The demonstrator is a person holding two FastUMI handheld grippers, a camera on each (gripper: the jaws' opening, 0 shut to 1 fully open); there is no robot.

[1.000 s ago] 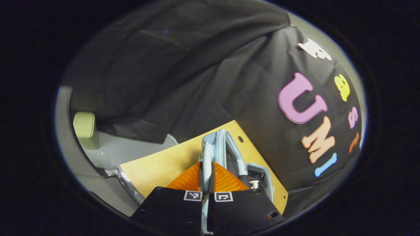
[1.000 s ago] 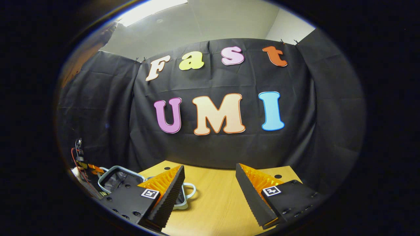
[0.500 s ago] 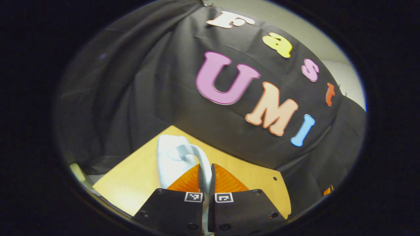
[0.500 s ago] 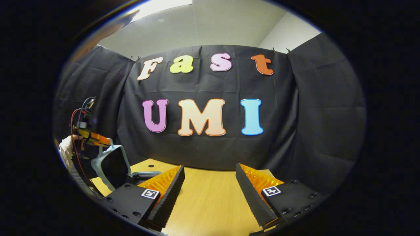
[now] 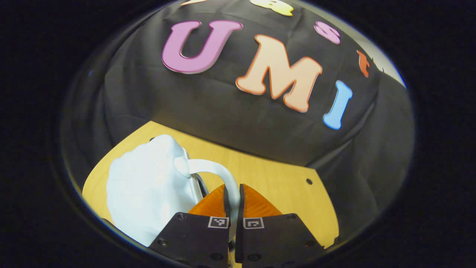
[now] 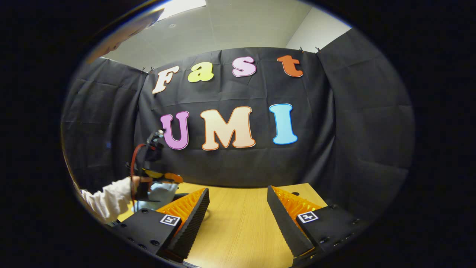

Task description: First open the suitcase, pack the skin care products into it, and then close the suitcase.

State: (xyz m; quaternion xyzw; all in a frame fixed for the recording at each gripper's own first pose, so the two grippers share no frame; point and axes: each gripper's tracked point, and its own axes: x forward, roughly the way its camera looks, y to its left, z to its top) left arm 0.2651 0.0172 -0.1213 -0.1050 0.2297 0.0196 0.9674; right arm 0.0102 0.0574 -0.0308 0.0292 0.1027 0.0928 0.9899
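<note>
Pale-blue suitcase [image 5: 148, 193] at lower left on the wooden table [image 5: 282, 186], handle [image 5: 219, 175] pinched between pressed-together left gripper [image 5: 233, 197] fingers; right gripper [image 6: 238, 208] spread and empty at bottom centre; best lowered slowly, grip kept firm until lid seats.

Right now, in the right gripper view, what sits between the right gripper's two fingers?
Nothing is held: the right gripper stands open, and between its fingers the right gripper view shows bare wooden tabletop.
</note>
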